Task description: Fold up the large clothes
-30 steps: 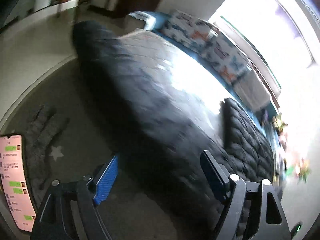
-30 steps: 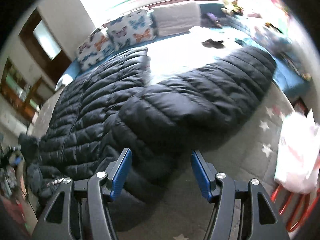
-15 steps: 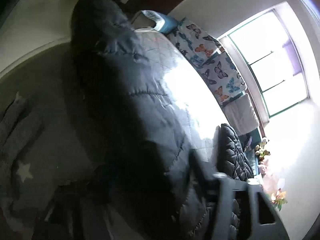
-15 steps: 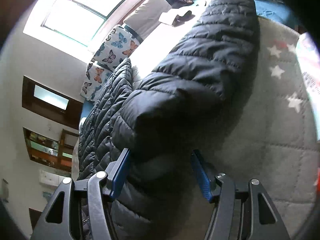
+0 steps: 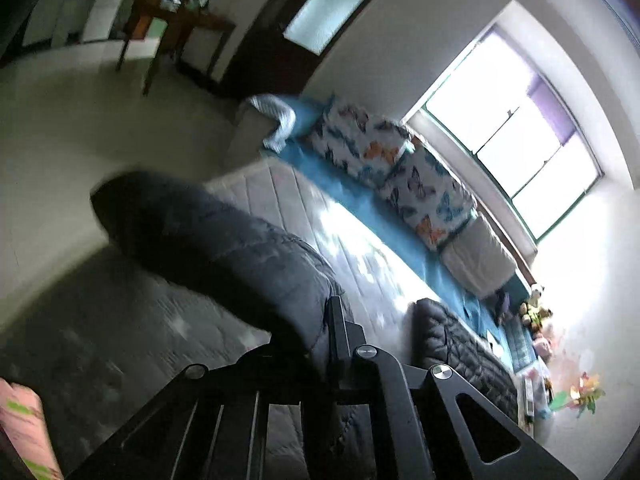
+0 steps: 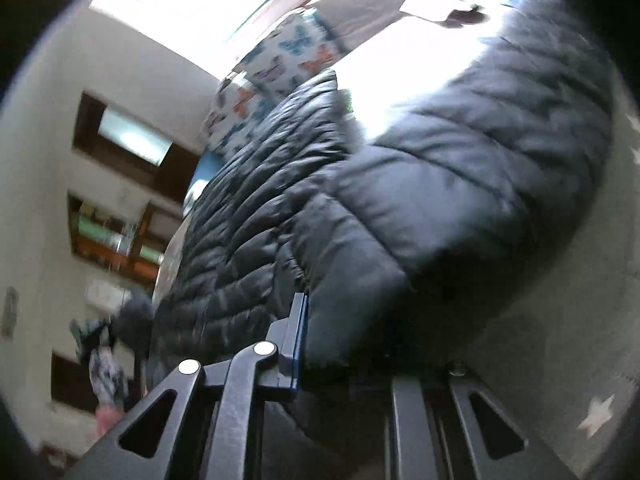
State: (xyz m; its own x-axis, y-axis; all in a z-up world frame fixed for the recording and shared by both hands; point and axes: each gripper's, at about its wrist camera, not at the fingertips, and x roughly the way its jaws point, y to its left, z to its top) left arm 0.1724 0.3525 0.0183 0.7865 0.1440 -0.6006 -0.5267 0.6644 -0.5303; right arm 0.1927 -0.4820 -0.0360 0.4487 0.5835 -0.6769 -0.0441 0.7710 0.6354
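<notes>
Each gripper, left (image 5: 316, 344) and right (image 6: 332, 340), is pinched on a jacket (image 6: 460, 168) edge lifted above the mat (image 5: 304, 208), and both edges are best carried level so the fold lands square.

Your left hand-held gripper (image 5: 316, 344) is clamped on a thick fold of the dark puffer jacket (image 5: 224, 248), its fingers drawn close with padding bulging between them. Your right hand-held gripper (image 6: 344, 344) likewise pinches the jacket's edge, one blue-padded finger (image 6: 298, 340) pressed flat against the fabric, the other buried beneath it. Both grippers tilt upward.
</notes>
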